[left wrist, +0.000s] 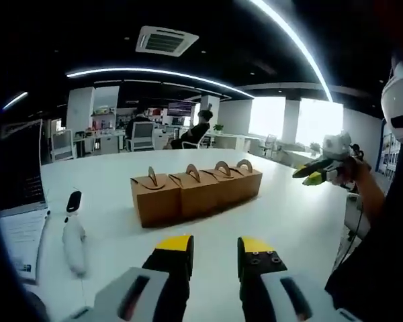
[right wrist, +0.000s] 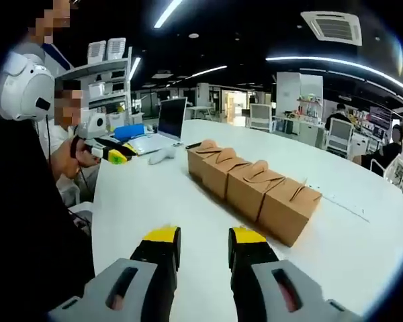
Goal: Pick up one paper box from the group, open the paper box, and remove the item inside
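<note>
Boxes (left wrist: 195, 188), four brown ones with curved handles, sit touching in a row on our white table (left wrist: 289, 215), all closed. Our left gripper (left wrist: 215, 251) and right gripper (right wrist: 205, 243) both hover short of the row, jaws spread, holding nothing. Laptop (right wrist: 162, 127) sits at the table's far edge.

No words or numbers are showing clearly enough to read. The paper sheet (left wrist: 20, 245) by the laptop is showing some print, but it is too blurry.
</note>
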